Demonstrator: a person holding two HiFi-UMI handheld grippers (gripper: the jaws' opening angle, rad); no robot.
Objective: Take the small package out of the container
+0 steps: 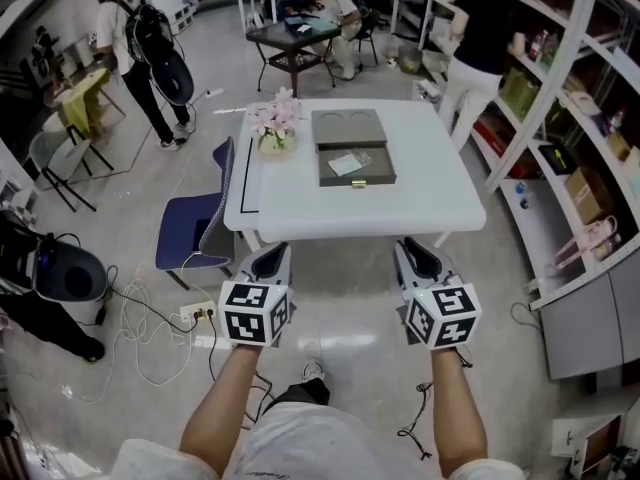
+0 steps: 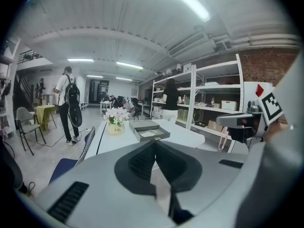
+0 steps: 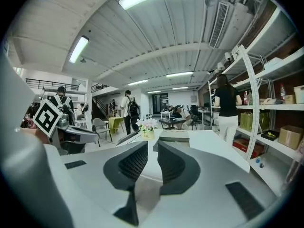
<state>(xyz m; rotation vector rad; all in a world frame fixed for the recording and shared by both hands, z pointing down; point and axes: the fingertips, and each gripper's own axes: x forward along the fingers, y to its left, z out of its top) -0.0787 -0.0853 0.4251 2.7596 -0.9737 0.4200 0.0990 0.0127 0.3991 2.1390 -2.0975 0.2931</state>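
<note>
Facing: white table [image 1: 440, 203], its near edge towards the person.
Left gripper [image 1: 270, 251]: short of the near edge, jaws together, nothing in them.
Flowers [image 1: 276, 123]: pink, in a pot near the far left corner, just left of the box.
Box [image 1: 375, 177]: grey, open, mid-table towards the far edge; lid [image 1: 348, 126] lies flat behind the tray.
Package [image 1: 349, 164]: pale, flat, lying askew inside the tray.
Right gripper [image 1: 419, 248]: short of the near edge, jaws slightly apart, empty.
</note>
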